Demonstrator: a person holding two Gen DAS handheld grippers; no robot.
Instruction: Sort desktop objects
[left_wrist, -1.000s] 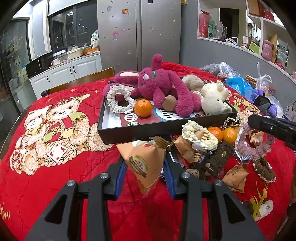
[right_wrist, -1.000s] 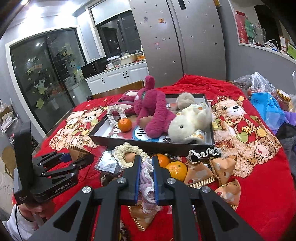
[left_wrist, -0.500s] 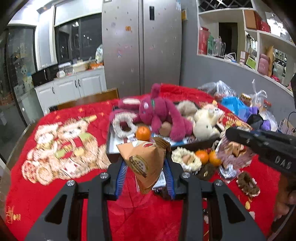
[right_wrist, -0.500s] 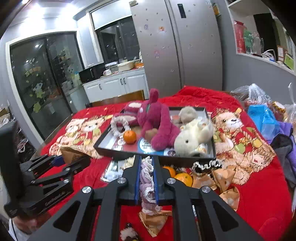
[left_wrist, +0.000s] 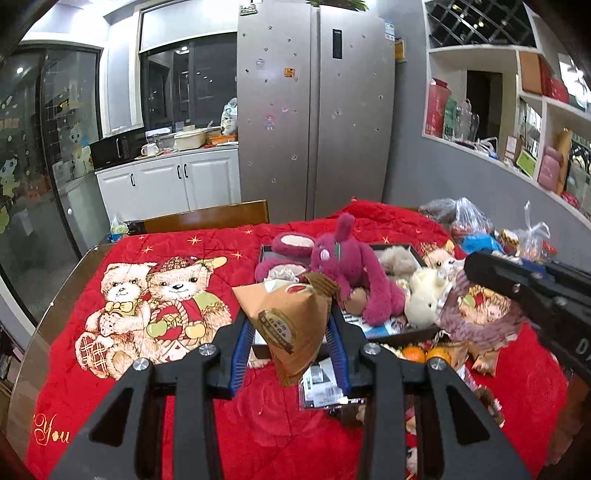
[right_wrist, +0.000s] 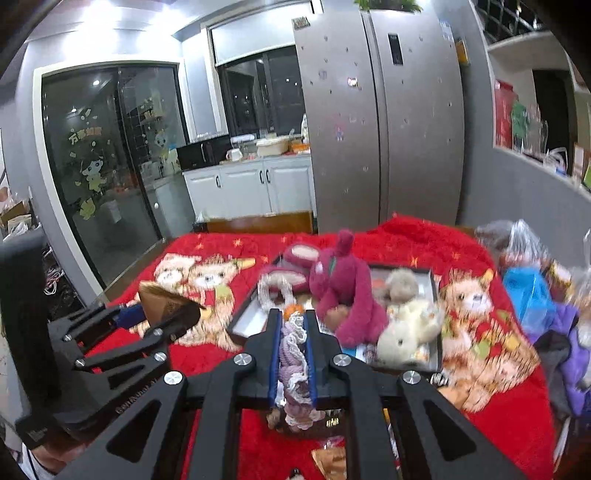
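My left gripper is shut on a brown triangular snack packet and holds it high above the red blanket; it also shows in the right wrist view. My right gripper is shut on a pink-and-white frilly scrunchie, raised above the table; the scrunchie also shows in the left wrist view. A black tray beyond both holds a magenta plush rabbit, a cream plush, a white scrunchie and an orange.
Oranges, snack packets and small plastic bags lie in front of the tray. Plastic bags crowd the table's right side. The table's left part shows the bear print. A wooden chair back stands at the far edge.
Both grippers have risen well above the table with their loads, so the tray and clutter now look lower and farther away. The right wrist view is motion blurred.
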